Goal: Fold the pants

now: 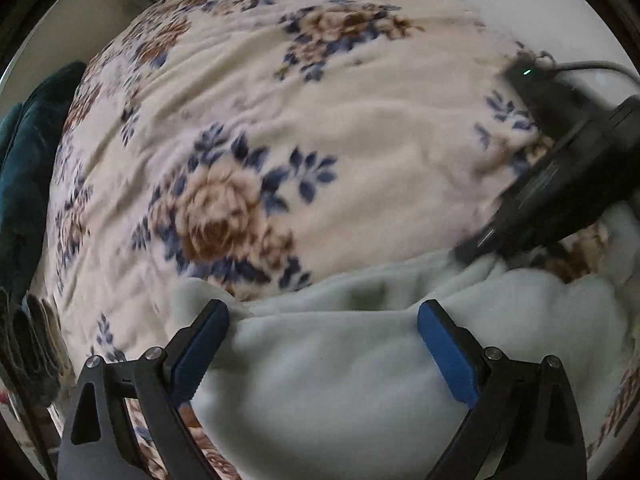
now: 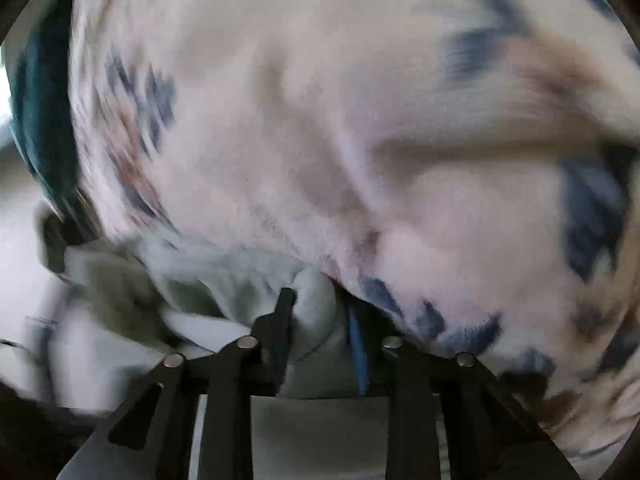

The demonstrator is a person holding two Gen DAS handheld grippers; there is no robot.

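The pale, whitish-green fleece pants (image 1: 340, 372) lie bunched on a floral blanket at the bottom of the left wrist view. My left gripper (image 1: 324, 312) hangs over them, jaws wide open, blue pads (image 1: 444, 344) on either side of the cloth without pressing it. The right gripper's black body (image 1: 560, 184) comes in from the right, its tip at the pants' upper right edge. In the blurred right wrist view my right gripper (image 2: 318, 304) is shut on a rolled fold of the pants (image 2: 316, 308), and more of the garment trails off to the left.
The cream blanket with blue and brown flowers (image 1: 320, 120) covers the whole bed and fills the right wrist view (image 2: 320, 120). A dark teal cloth (image 1: 28, 160) lies along the bed's left edge. A cable (image 1: 592, 66) runs from the right gripper's body.
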